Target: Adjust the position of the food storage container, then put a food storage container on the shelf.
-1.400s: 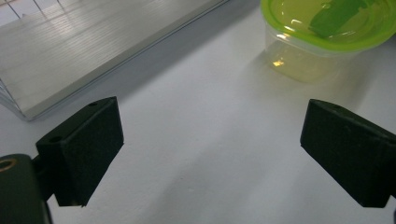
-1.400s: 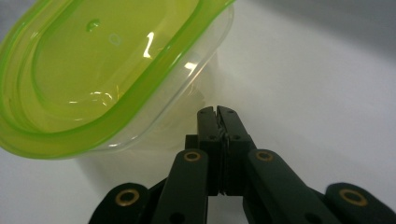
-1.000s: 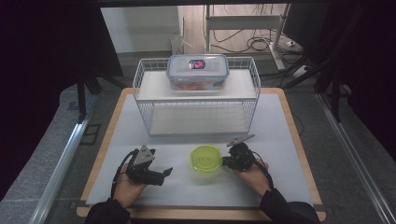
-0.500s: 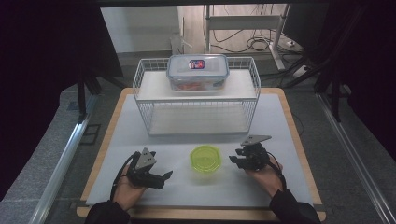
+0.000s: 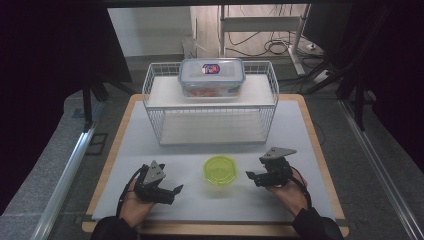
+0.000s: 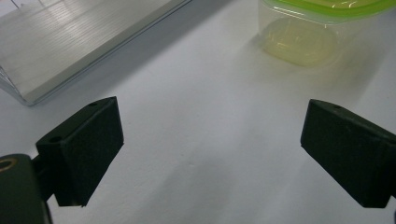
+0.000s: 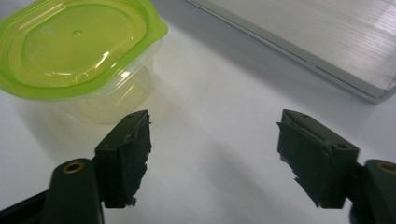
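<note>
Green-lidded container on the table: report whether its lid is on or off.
On. The green lid sits flat over the clear tub's rim, covering the whole opening. Whether it is snapped tight cannot be told.

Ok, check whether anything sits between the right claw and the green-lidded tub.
Nothing visible does. The right claw is open beside the tub, with only bare white table between them. The wire rack stands farther back, out of the way.

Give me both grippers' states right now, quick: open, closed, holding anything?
Left gripper: open, holding nothing, above the bare table.
Right gripper: open, holding nothing, beside the green-lidded tub.
</note>
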`<state>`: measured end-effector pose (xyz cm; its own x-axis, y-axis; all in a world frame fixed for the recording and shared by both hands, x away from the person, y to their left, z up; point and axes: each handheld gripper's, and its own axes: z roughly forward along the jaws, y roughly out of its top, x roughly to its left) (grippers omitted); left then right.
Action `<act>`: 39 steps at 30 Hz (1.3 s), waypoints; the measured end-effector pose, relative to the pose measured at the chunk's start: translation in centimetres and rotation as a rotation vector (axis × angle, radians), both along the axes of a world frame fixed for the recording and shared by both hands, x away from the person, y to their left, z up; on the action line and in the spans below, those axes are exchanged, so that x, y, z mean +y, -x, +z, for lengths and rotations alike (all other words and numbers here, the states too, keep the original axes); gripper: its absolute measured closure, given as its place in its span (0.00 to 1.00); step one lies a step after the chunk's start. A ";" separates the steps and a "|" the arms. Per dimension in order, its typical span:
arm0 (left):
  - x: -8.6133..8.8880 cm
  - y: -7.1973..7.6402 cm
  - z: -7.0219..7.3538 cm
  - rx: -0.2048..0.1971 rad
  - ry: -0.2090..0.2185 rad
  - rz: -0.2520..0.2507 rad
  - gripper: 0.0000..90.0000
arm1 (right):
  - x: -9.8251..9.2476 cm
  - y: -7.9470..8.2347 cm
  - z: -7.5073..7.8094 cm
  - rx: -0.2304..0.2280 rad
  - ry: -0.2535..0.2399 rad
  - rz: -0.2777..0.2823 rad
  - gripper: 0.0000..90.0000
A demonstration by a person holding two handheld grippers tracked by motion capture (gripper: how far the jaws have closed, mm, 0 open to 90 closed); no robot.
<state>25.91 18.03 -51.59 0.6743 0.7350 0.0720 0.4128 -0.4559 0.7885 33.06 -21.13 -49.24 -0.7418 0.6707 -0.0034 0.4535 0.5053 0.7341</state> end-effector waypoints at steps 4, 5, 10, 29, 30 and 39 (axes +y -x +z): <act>-0.1 0.0 0.0 -0.001 -0.003 0.000 0.06 | -0.4 0.1 -0.1 0.006 -0.009 -0.013 0.22; -0.1 0.0 0.0 -0.003 -0.003 0.000 0.06 | -0.5 0.1 -0.1 0.006 -0.012 -0.018 0.21; -0.1 0.0 -0.1 -0.003 -0.005 -0.003 0.06 | -0.4 0.0 -0.1 -0.006 -0.023 -0.034 0.13; -0.2 0.0 -0.1 0.002 -0.013 -0.004 0.06 | 0.8 0.1 0.7 0.072 -0.058 -0.012 0.05; -0.2 0.0 -0.1 0.002 -0.013 -0.004 0.06 | 0.9 0.1 0.8 0.079 -0.068 -0.011 0.07; -0.3 0.0 -0.1 0.000 -0.011 -0.002 0.06 | 1.7 0.1 1.9 0.102 -0.155 -0.012 0.26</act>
<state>25.91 17.72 -51.71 0.6756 0.7328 0.0807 0.4116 -0.4657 0.7834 32.95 -19.46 -47.37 -0.7246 0.6665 0.1752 0.5350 0.3839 0.7526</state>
